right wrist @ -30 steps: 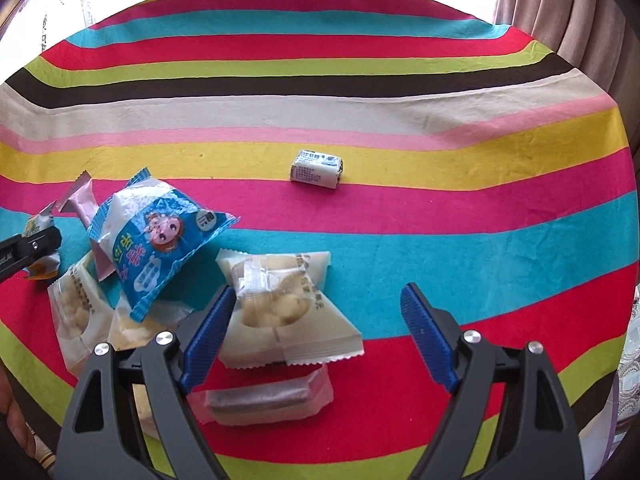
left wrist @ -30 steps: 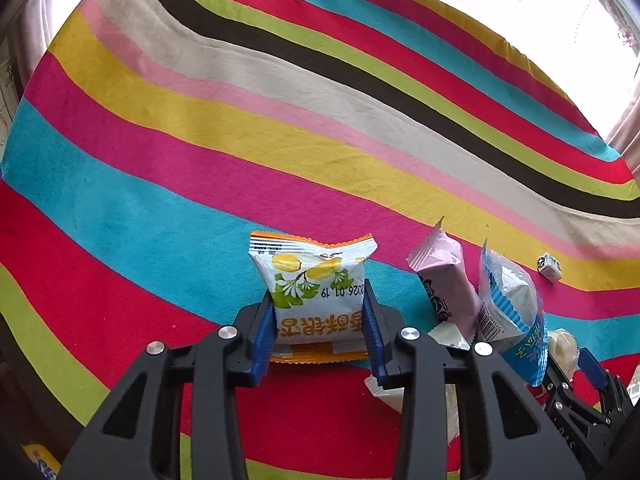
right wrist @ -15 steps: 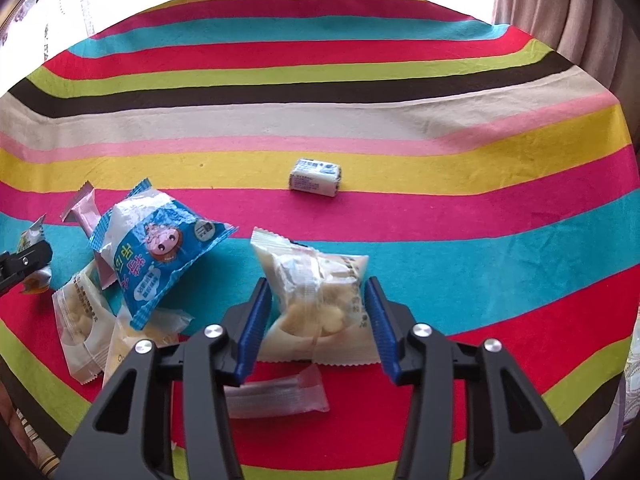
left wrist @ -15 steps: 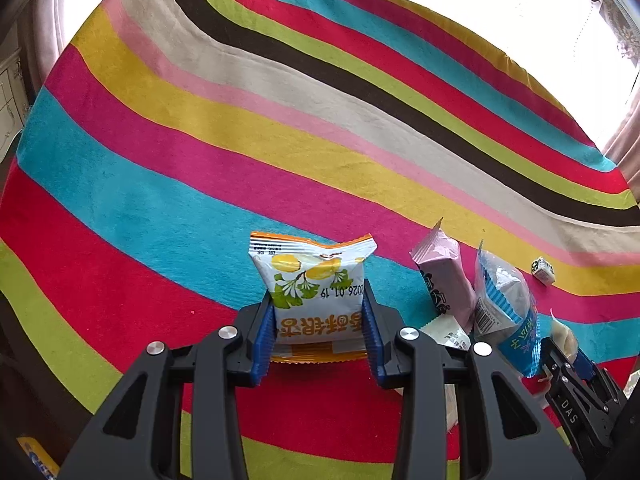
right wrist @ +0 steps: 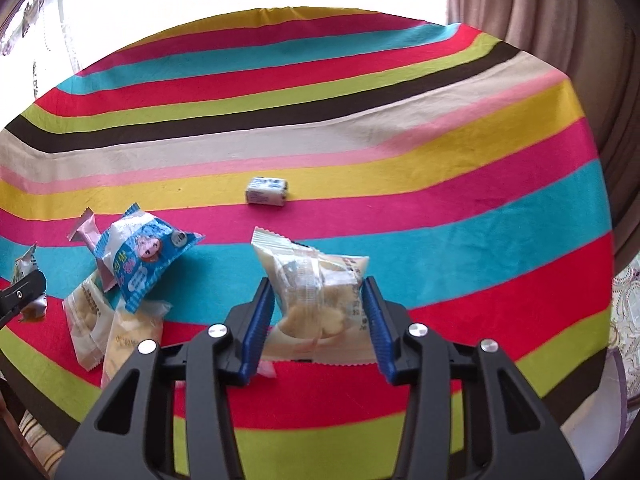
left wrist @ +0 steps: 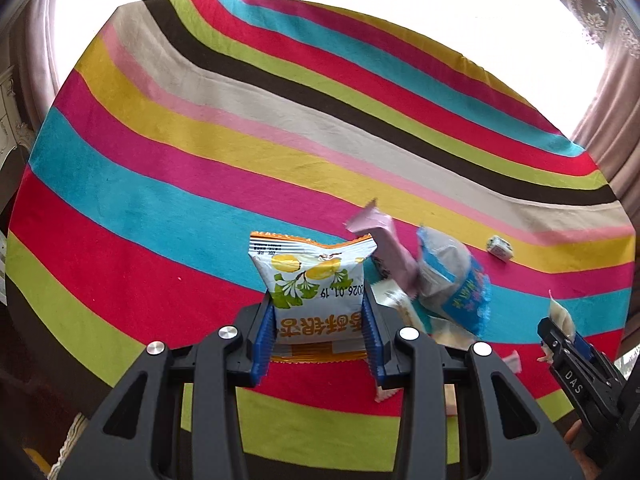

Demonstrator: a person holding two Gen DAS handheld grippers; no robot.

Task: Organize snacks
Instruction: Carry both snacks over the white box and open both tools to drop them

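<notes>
**Both claws pinching a snack above the striped cloth**

While your left claw (left wrist: 319,322) pinches the white packet (left wrist: 314,280) with the yellow fruit print, its blue pads press on the packet's two sides and the packet stands upright between them, its orange top edge pointing away from you. Your right claw (right wrist: 318,316) has just been closing, and a clear packet (right wrist: 316,294) of pale pieces now sits between its pads, gripped on both sides and tilted a little to the left.

Just right of the white packet, seen from the left camera, a pink wrapper (left wrist: 384,246) and a blue packet (left wrist: 456,280) lean together in a heap, with pale packets under them. Far right of the heap a small white sweet (left wrist: 500,246) lies alone on the yellow stripe. At the right edge the right claw's dark tip shows, with the clear packet's corner poking up from it.

From the right camera, the same heap lies to the left of your claw: the blue packet on top, the pink wrapper behind it, two pale packets (right wrist: 86,312) beneath, nearer to you. The small sweet lies farther off, well apart from the heap. At the far left edge the left claw's tip shows with its packet. The striped cloth (right wrist: 440,168) covers the whole table, and a curtain (right wrist: 560,20) hangs at the far right.
</notes>
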